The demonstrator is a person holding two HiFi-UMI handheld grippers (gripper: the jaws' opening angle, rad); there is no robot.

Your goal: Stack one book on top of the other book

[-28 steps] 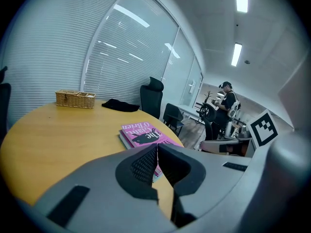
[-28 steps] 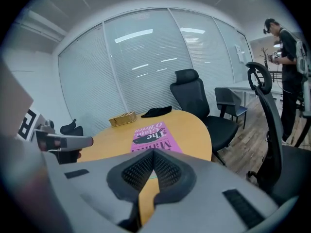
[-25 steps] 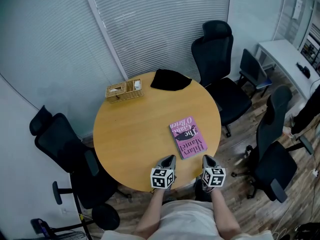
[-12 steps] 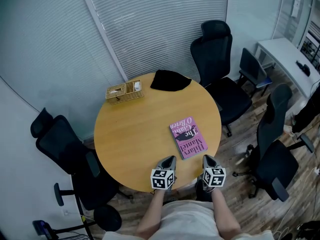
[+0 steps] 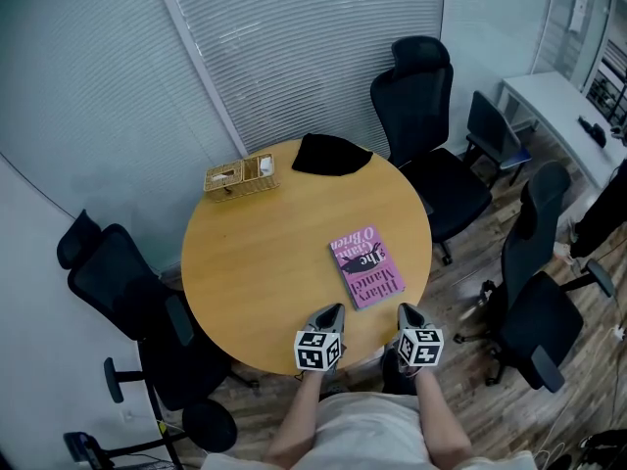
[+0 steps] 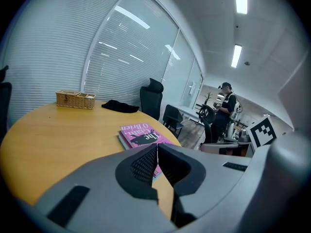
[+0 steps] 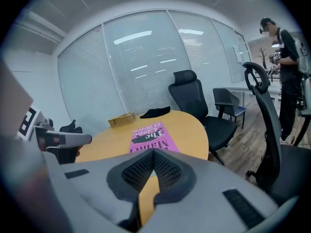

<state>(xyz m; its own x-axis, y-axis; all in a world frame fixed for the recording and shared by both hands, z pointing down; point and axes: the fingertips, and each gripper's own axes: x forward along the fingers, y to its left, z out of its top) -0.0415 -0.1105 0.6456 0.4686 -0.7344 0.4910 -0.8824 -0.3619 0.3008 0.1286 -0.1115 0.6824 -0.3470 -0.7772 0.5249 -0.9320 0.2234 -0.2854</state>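
Note:
A pink book (image 5: 367,267) lies flat on the right half of the round wooden table (image 5: 265,262). In the left gripper view the pink book (image 6: 143,135) shows a second, darker edge beneath it, as if it rests on another book. My left gripper (image 5: 331,313) hovers at the table's near edge, just short of the book, shut and empty. My right gripper (image 5: 406,311) is level with it to the right, at the rim, also shut with nothing in it. In each gripper view the left gripper (image 6: 156,147) and the right gripper (image 7: 153,152) have their pads pressed together.
A wicker basket (image 5: 241,175) and a folded black cloth (image 5: 331,155) sit at the table's far edge. Black office chairs (image 5: 421,96) ring the table, one (image 5: 122,282) at the left. A white desk (image 5: 563,116) stands far right. A person (image 6: 224,108) stands beyond it.

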